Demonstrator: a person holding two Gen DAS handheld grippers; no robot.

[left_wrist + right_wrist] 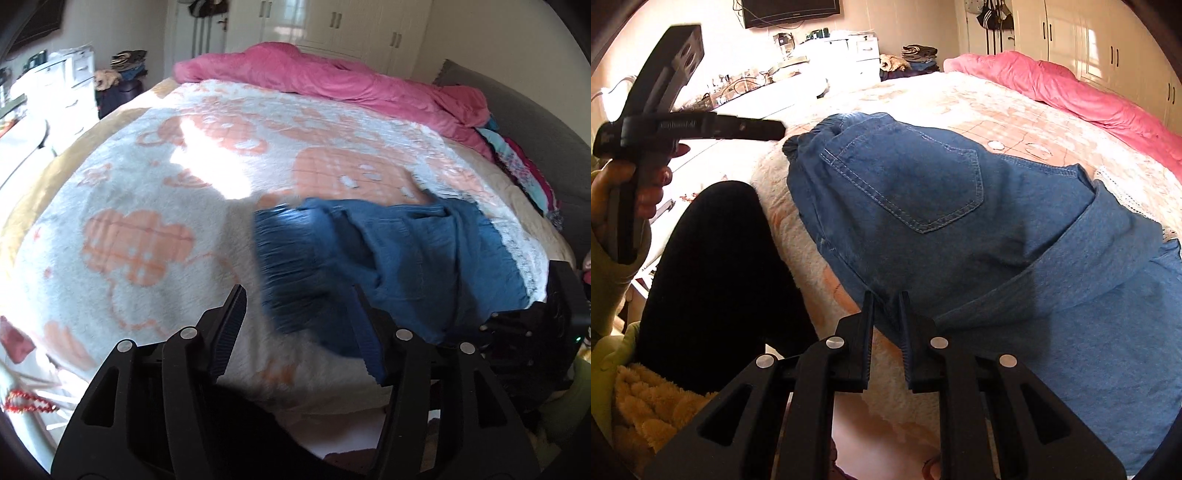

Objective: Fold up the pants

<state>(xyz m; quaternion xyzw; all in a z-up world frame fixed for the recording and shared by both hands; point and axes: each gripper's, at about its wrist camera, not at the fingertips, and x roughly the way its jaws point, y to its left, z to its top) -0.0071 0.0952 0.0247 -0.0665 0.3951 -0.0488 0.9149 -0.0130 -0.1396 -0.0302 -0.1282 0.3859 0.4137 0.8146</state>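
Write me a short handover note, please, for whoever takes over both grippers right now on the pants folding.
Left gripper: open, nothing between the jaws, held above the bed beside the pants.
Right gripper: nearly closed at the near edge of the pants; denim sits between its tips, so it looks pinched on the fabric.
Pants: on the bed's near side, back pocket up, already folded into a compact bundle with a leg laid across.
Left: release the right grip, tidy the edges, and make any last fold.
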